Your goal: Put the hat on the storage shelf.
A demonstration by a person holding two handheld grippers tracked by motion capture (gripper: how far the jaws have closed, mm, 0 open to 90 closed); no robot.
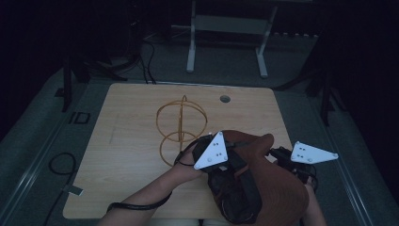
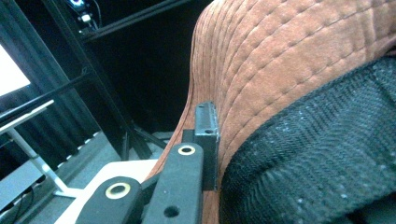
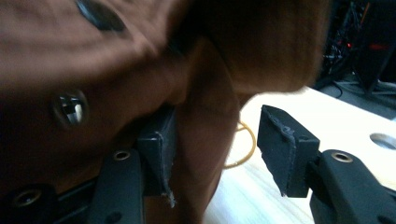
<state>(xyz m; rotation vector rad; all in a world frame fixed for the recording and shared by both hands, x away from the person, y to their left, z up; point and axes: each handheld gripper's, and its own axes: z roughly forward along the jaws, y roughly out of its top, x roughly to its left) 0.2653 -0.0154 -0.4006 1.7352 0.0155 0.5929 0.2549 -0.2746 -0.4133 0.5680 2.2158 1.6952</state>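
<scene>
Holding a brown hat (image 1: 273, 188) up over the near right part of the worktop (image 1: 131, 155), a person works with two grippers. The left gripper (image 2: 205, 135) has its fingers (image 2: 207, 126) pressed on the hat's stitched brim, beside the black band (image 2: 317, 154) inside. The right gripper (image 3: 215, 144) has wide fingers; one finger (image 3: 156, 149) touches the brown cloth and the other (image 3: 282, 144) stands apart. A gold wire stand (image 1: 181, 125) sits near the middle of the worktop. A round hole (image 1: 225, 99) lies by the far edge.
</scene>
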